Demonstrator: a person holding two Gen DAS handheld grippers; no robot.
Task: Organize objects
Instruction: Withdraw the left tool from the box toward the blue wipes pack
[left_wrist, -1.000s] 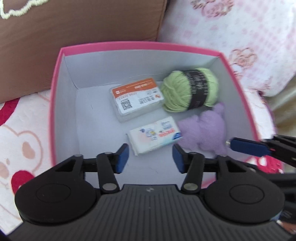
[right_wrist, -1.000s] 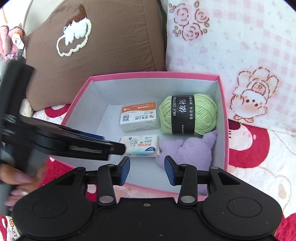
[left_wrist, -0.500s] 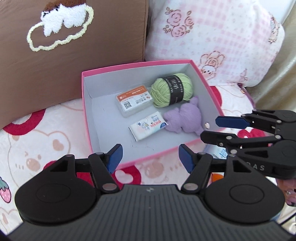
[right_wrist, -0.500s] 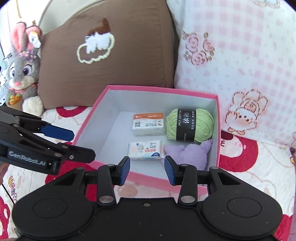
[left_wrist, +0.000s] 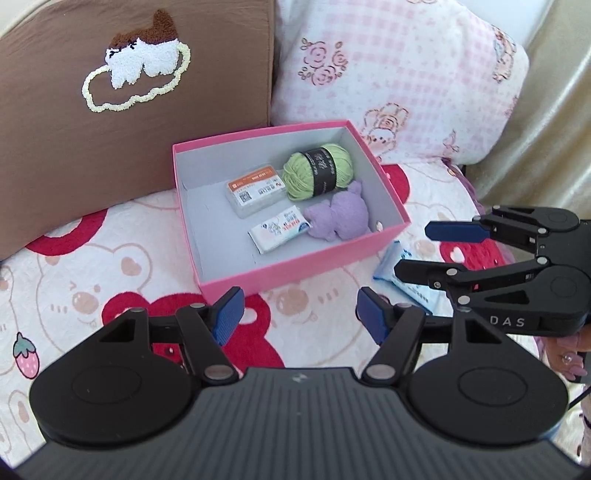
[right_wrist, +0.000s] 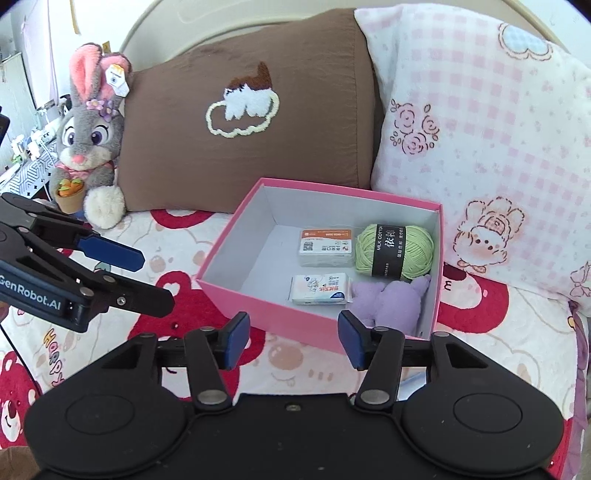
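The blue-and-white packet (left_wrist: 400, 275) is the one loose thing left: in the left wrist view it lies on the bedspread (left_wrist: 92, 273) at the right of the frame, just outside the near right corner of the pink box (left_wrist: 303, 266), its long axis running from upper left to lower right. The right gripper (left_wrist: 417, 254) hangs directly over it with one finger crossing it, so that hand is plainly the nearer (the left gripper (left_wrist: 298, 314) sits lower centre, well apart from it).

Both pairs of fingers are opening and empty, with nothing between them.

Inside the box, in the right wrist view, lie a clear card case (right_wrist: 325, 246), a green yarn ball (right_wrist: 394, 251), a tissue pack (right_wrist: 320, 288) and a purple plush toy (right_wrist: 389, 302), grouped toward the right; the left half of the box floor is bare.
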